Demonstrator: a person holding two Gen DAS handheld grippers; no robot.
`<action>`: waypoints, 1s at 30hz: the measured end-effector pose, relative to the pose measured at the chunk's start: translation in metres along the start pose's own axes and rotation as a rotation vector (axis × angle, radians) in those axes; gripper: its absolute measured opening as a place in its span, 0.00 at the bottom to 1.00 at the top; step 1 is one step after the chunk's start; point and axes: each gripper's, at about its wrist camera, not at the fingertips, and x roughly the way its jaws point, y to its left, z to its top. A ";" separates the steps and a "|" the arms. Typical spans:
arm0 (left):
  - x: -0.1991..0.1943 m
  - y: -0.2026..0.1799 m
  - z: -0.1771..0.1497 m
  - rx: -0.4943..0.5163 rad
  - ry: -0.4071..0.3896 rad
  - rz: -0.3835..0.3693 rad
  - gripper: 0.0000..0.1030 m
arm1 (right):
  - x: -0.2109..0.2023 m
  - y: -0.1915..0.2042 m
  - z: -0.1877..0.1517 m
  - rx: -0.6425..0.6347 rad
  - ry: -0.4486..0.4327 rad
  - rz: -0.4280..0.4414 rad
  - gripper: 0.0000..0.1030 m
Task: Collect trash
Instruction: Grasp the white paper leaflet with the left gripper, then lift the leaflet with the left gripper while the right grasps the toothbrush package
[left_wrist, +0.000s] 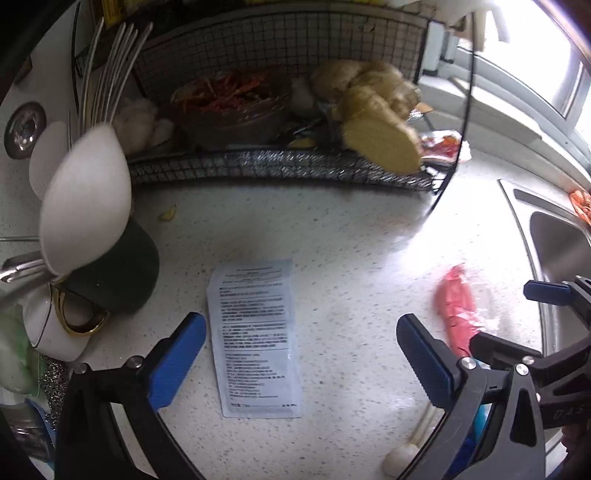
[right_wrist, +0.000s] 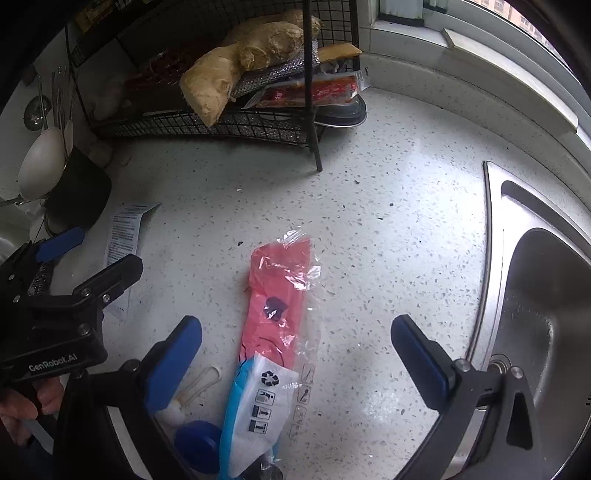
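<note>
The pink plastic wrapper (right_wrist: 279, 306) lay flat on the speckled countertop (right_wrist: 388, 229), running from about 12 o'clock down toward 6 in the right wrist view, its lower end turning blue and white with a recycling mark. It sat between the fingers of the right gripper (right_wrist: 295, 365), which stood wide apart, one at 8 o'clock and one at 4, gripping nothing; whether the pads touched the counter could not be told.

The second piece, a white printed sachet (left_wrist: 255, 338), lay flat near the centre of the left wrist view, its long side running from 12 to 6. The left gripper (left_wrist: 301, 363) stood over it, spread wide and empty, with the sachet just inside the 8 o'clock finger. In that view the pink wrapper showed at 4 o'clock, beyond the right-hand finger.

In the right wrist view a blue cap (right_wrist: 197, 445) and a small white object beside it lay at 7 o'clock, close to the wrapper's lower end. A hand (right_wrist: 26, 410) showed at 8 o'clock, by the left gripper's body.

Further out, the steel sink (right_wrist: 535, 314) filled the 3 to 4 o'clock edge. At 11 to 12 o'clock stood a black wire rack (right_wrist: 236, 122) holding ginger roots (right_wrist: 236, 62), with a red packet (right_wrist: 314, 92) at its right end. At 9 o'clock in the left wrist view stood a dark cup (left_wrist: 118, 273) with white spoons (left_wrist: 85, 206).
</note>
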 end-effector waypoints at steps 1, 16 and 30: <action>-0.003 -0.003 -0.001 0.012 -0.006 -0.003 1.00 | -0.003 -0.002 -0.002 0.004 0.000 0.002 0.99; 0.042 0.011 0.020 0.010 0.067 -0.047 1.00 | 0.006 -0.007 -0.018 0.004 0.030 -0.021 1.00; 0.038 0.034 0.008 -0.045 0.134 -0.042 0.05 | -0.013 0.002 -0.032 0.016 -0.002 -0.058 1.00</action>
